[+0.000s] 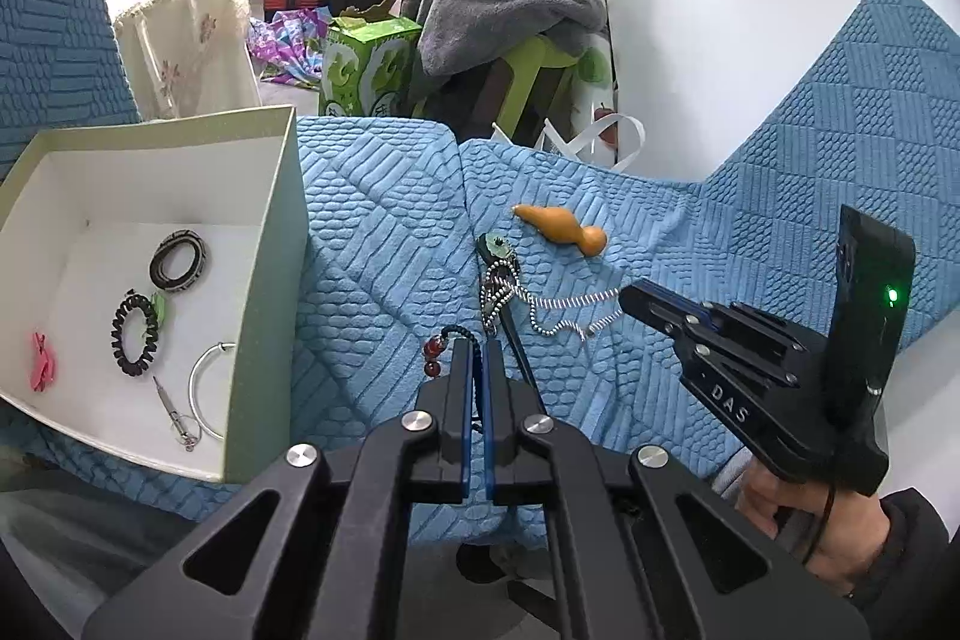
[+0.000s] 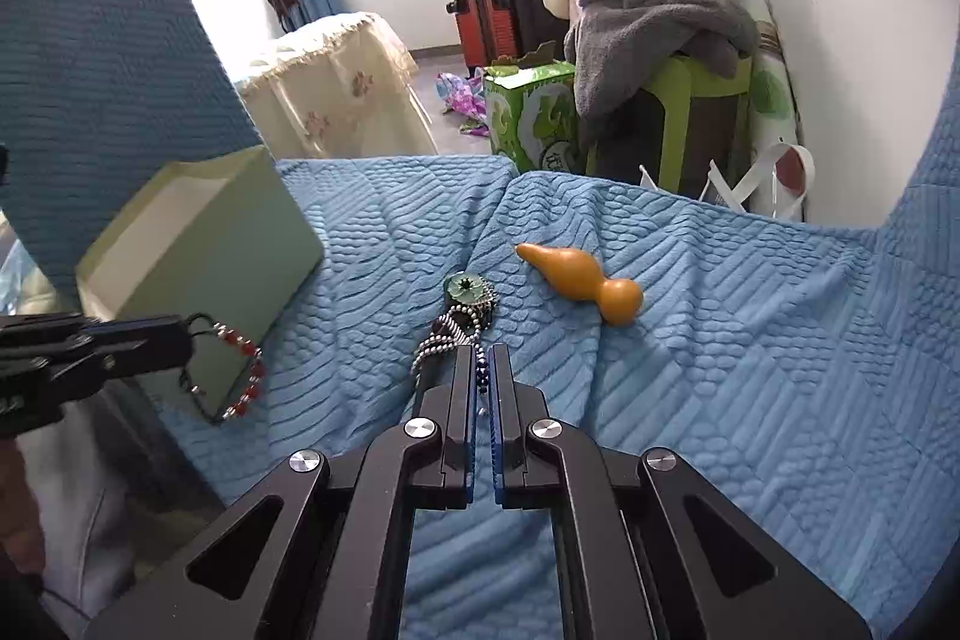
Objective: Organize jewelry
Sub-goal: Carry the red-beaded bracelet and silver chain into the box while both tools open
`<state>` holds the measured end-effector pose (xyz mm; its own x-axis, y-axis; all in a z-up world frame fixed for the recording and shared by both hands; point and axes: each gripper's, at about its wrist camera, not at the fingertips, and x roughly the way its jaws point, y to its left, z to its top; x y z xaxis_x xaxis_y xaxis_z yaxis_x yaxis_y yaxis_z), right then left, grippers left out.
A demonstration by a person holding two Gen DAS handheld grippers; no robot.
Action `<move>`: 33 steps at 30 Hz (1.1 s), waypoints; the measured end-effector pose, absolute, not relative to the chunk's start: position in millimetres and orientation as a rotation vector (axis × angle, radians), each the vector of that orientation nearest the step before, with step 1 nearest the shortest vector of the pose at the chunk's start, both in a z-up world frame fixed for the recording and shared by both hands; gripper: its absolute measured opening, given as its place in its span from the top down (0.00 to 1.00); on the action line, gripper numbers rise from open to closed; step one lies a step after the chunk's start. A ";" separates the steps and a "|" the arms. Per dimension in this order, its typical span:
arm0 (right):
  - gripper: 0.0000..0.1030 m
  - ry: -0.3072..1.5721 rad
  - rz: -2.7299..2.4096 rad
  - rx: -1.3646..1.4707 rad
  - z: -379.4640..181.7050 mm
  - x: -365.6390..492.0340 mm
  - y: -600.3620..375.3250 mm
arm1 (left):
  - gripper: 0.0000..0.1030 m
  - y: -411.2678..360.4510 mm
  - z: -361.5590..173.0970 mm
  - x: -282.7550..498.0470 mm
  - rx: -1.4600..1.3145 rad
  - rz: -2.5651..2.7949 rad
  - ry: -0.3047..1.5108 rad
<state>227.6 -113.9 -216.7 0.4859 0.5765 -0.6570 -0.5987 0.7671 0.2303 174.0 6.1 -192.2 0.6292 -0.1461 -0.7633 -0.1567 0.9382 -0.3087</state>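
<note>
Jewelry is seen in three places: a red-beaded bracelet (image 2: 231, 376) hangs as a loop from the left claw (image 1: 478, 340), whose jaws are closed on its dark cord; a ball chain (image 1: 555, 307) is pinched in the closed jaws of the right claw (image 2: 480, 349); and the rest lies in the open box (image 1: 264, 244).

In the left wrist view the chain is stretched across the blue sofa cover (image 1: 384, 232), its long axis running from about 9 o'clock at a green round pendant (image 1: 495, 244) toward 3 o'clock, where the right claw is met. An orange gourd (image 1: 564, 229) lies just beyond the pendant, its narrow tip pointed toward 10 o'clock.

The right claw is held low and nearly level over the cover, entered from 4 o'clock, with the person's hand (image 1: 804, 514) wrapped on its grip. The left claw is pointed toward 12 o'clock, just right of the box.

Inside the box are seen a dark ring (image 1: 179, 261), a black coil hair tie (image 1: 135, 334), a silver bangle (image 1: 207, 388) and a pink clip (image 1: 42, 361).
</note>
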 end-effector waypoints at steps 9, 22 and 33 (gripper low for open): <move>0.98 0.772 0.710 0.005 -203.2 224.9 -111.8 | 0.98 16.5 -184.1 167.1 -0.389 -0.010 0.881; 0.98 0.685 0.690 0.089 -108.4 198.8 -107.5 | 0.98 37.7 -132.3 163.5 -0.362 -0.056 0.839; 0.98 0.600 0.662 0.062 -28.9 184.2 -88.3 | 0.98 76.5 -69.2 154.1 -0.356 -0.063 0.780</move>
<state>184.2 -88.3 -28.9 0.6269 0.5942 -0.5039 -0.5596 0.7934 0.2394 154.1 76.5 -69.2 0.7123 -0.1862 -0.6768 -0.0744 0.9387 -0.3366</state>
